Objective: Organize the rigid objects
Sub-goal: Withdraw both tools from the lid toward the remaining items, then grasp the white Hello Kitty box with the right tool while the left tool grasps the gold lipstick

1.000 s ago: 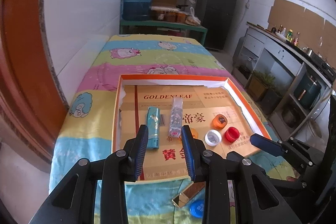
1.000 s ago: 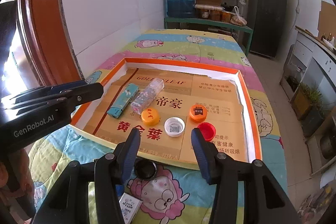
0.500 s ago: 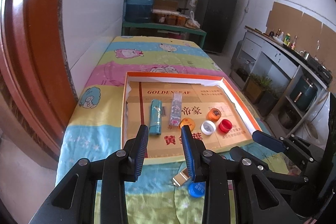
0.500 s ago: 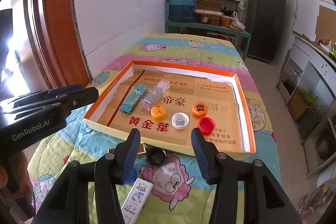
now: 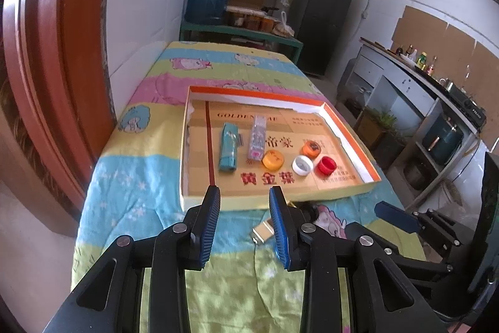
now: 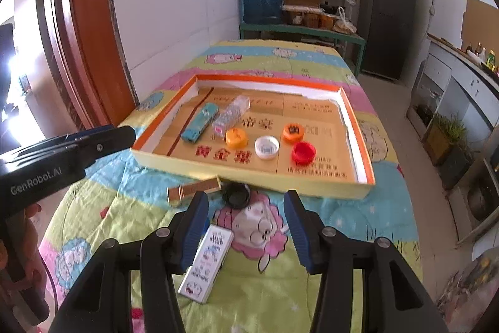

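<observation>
Tray (image 6: 249,173): shallow cardboard, orange rim, mid-bed on the quilted cartoon blanket (image 6: 327,227).
Inside: round plastic caps (image 6: 266,147), teal box (image 6: 199,122), clear packet (image 6: 230,114).
Near tray's front edge: black cap (image 6: 236,195), flat matchbox (image 6: 195,188), white carton (image 6: 207,262).
Left gripper (image 5: 244,227): jaws spread, empty.
Right gripper (image 6: 246,228): jaws spread, empty, above open blanket.

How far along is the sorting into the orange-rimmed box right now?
Done: two slim boxes and four bottle caps lie in the tray. In hand: nothing; the left claw and right claw are both open. Left on the blanket: black cap, brown box, white box.
</observation>
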The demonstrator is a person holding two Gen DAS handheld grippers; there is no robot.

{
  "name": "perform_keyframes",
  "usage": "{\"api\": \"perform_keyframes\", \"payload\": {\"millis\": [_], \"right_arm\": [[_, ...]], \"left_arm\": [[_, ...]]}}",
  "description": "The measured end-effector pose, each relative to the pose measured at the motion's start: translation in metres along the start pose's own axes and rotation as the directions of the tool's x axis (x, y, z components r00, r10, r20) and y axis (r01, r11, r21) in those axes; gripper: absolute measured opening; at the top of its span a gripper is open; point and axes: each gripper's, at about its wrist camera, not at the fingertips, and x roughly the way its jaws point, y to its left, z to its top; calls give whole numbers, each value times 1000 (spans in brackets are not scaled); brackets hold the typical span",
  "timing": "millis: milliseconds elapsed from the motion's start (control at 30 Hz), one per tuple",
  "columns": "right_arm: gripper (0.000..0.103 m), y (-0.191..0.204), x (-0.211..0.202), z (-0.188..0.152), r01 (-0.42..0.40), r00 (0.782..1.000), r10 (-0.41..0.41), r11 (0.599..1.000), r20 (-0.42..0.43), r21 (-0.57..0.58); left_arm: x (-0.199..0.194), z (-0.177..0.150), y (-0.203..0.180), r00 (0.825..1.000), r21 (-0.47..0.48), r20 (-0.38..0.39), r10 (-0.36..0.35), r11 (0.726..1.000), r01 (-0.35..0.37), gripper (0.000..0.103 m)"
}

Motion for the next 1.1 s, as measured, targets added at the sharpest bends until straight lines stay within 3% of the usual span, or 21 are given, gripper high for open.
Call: {"api": "perform_keyframes", "payload": {"millis": [600, 1100], "right_arm": [[50, 16, 15, -38, -15, 996, 15, 1000, -86, 6], [50, 28, 38, -42, 13, 991, -10, 1000, -132, 25]], "left_arm": [[0, -31, 4, 1000, 1, -11, 12, 1000, -12, 33], [6, -37, 8, 999, 13, -35, -3, 1000, 4, 33]]}}
